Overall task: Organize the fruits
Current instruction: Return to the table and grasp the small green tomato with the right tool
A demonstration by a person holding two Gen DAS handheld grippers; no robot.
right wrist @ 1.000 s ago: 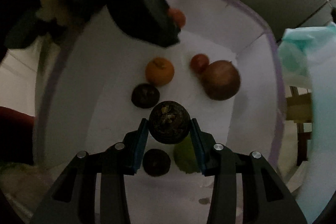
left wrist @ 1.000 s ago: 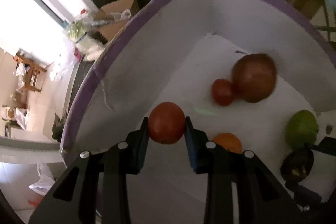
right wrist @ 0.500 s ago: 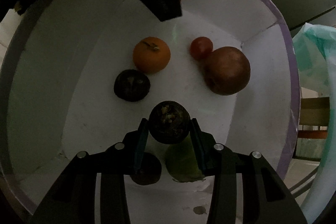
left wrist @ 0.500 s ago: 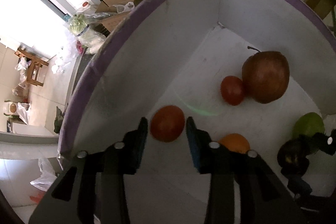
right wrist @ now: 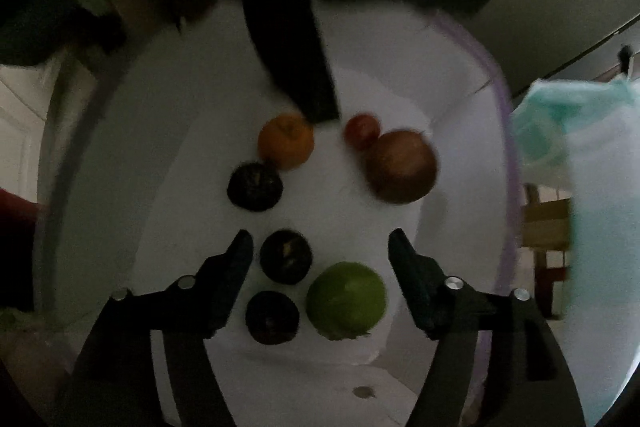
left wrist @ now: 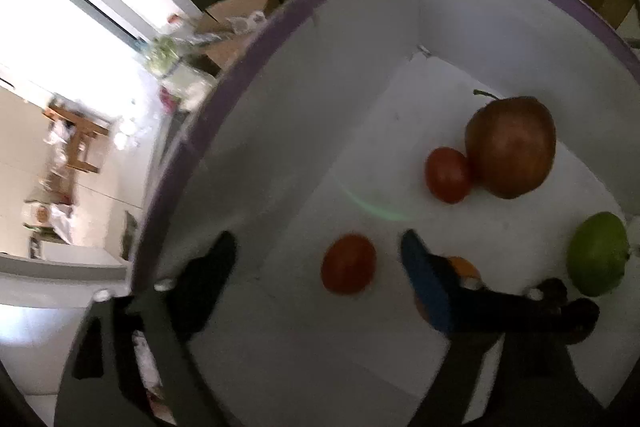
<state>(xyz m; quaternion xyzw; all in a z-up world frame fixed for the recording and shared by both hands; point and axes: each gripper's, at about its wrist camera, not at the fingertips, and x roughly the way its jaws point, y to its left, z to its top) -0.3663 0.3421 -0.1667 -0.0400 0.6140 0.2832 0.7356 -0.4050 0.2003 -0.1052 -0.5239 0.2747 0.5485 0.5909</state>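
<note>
A white box with a purple rim (left wrist: 248,43) holds the fruit. My left gripper (left wrist: 316,259) is open over a red tomato (left wrist: 348,269) lying on the box floor. A second tomato (left wrist: 447,174) rests against a brown apple (left wrist: 512,146). A green fruit (left wrist: 598,254) lies at the right. My right gripper (right wrist: 320,255) is open above a dark round fruit (right wrist: 285,256) on the floor. Two more dark fruits (right wrist: 254,186) (right wrist: 272,317), an orange (right wrist: 285,141) and the green fruit (right wrist: 346,300) lie nearby.
The box walls (right wrist: 120,131) rise around the fruit. The left gripper's dark body (right wrist: 288,59) hangs over the far side of the box in the right wrist view. A teal plastic bag (right wrist: 592,131) is outside at the right. Cardboard boxes (left wrist: 240,11) stand beyond.
My left gripper opened and let the tomato down onto the box floor. My right gripper opened and released the dark fruit, which now lies on the floor.
</note>
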